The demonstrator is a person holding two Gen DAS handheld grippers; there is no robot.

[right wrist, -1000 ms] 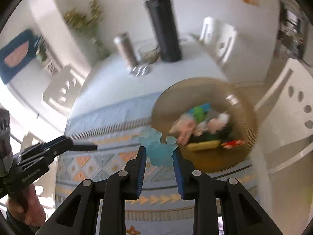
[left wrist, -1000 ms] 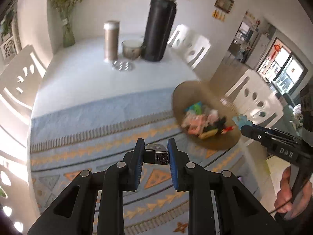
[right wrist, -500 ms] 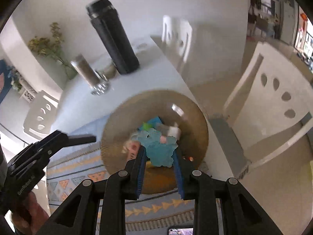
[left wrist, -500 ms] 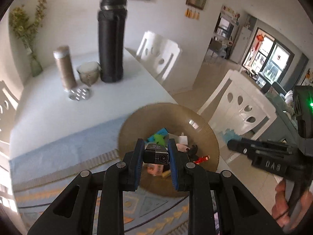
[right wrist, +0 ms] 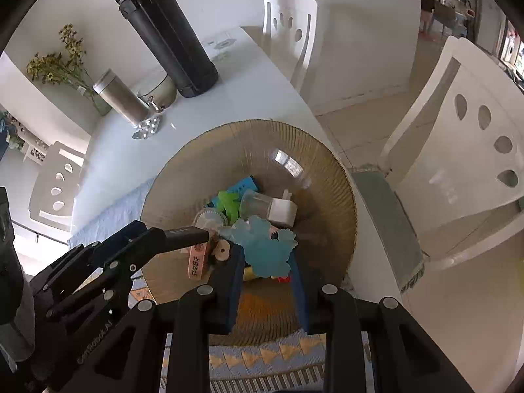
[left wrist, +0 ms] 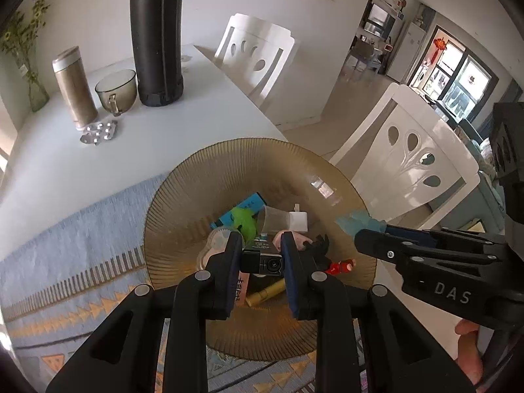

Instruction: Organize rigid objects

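A small black camera-like gadget (left wrist: 262,260) is sitting pinched between the pads of the left gripper (left wrist: 261,262), hanging over the ribbed amber bowl (left wrist: 203,177) of small items. The right gripper (right wrist: 267,258) is clamping a pale blue flat toy (right wrist: 262,245) above the same bowl (its exact shape is hard to read). The bowl is resting on a patterned blue mat (left wrist: 75,239) at the white table's (left wrist: 65,163) edge. Farther back are standing a tall black flask (left wrist: 157,32), a tan bottle (left wrist: 74,88) and a glass cup (left wrist: 116,90).

ribbed glossy amber glass bowl (left wrist: 203,196); woven cloth mat (left wrist: 65,245); matt black flask (left wrist: 157,32).
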